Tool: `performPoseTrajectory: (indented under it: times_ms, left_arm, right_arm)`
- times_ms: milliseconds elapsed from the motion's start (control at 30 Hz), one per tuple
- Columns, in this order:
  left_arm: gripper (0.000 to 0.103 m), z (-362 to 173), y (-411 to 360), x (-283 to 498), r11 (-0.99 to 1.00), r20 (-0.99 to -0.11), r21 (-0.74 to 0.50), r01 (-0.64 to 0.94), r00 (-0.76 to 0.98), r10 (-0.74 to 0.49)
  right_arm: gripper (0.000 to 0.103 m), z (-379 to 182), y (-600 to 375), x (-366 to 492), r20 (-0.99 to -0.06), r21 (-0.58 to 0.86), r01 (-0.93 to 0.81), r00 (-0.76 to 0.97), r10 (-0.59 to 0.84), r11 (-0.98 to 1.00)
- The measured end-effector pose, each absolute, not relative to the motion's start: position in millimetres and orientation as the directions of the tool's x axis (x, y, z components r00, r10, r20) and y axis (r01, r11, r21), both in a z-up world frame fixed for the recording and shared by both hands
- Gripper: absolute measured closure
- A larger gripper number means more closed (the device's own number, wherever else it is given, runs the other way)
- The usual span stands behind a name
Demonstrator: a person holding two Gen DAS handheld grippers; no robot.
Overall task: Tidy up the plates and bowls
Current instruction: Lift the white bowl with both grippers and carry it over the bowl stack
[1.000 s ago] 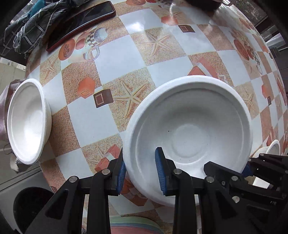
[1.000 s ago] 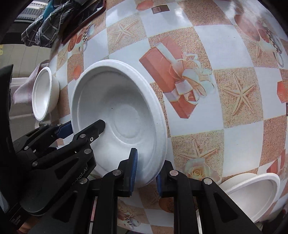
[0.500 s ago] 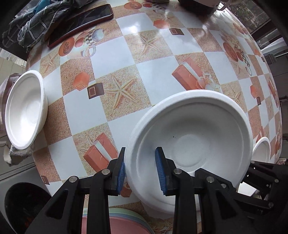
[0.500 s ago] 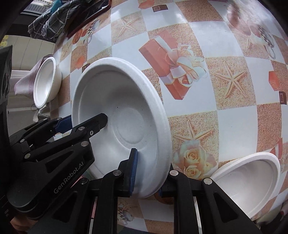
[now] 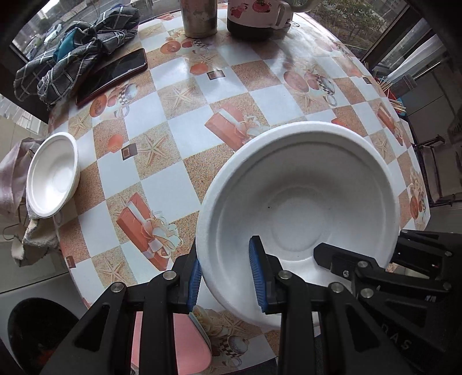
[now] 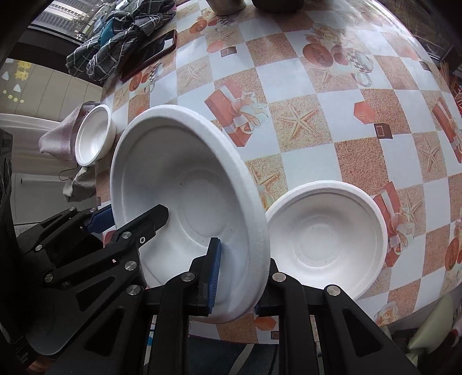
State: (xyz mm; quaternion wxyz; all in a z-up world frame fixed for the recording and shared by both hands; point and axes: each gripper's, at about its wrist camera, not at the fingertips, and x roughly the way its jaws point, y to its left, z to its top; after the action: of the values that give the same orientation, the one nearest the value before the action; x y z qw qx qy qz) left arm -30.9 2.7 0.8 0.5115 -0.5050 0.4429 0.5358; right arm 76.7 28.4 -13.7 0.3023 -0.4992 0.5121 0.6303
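plate (image 5: 303, 202): white foam, off the bench (image 5: 179, 138), near edge | left gripper (image 5: 225, 277) + right gripper (image 6: 239, 274): jaws clamped on near rim | handling: likely light, dents easily; grip rim gently | bowl (image 6: 326, 239) beside

White foam dishes: three. One large plate (image 5: 300, 202), one mid-size plate (image 6: 326, 239), one small bowl (image 5: 52, 181).

Grippers: two, the left gripper (image 5: 225, 277) and the right gripper (image 6: 239, 277).

Phones: one (image 5: 112, 75).

Dark plaid cloths: one bundle (image 5: 72, 49).

Drink vessels at the far edge: two, a metal cup (image 5: 199, 17) and a printed mug (image 5: 254, 17).

Pale rags: one (image 5: 17, 184).
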Motion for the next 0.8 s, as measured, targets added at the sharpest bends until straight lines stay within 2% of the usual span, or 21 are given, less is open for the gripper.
performPoseTrajectory:
  times_ms: [333, 800]
  left_arm:
    - [0.069, -8, -4, 45, 0.127, -0.994, -0.079, -0.989, 0.088, 0.060]
    - [0.069, -27, 13, 73, 0.205, -0.998, -0.059, -0.977, 0.065, 0.023]
  right_arm:
    - [0.082, -16, 7, 146, -0.952, 0.298, -0.948, -0.287, -0.108, -0.109]
    - [0.082, -29, 17, 175, -0.959, 0.272, -0.962, -0.268, -0.095, -0.026]
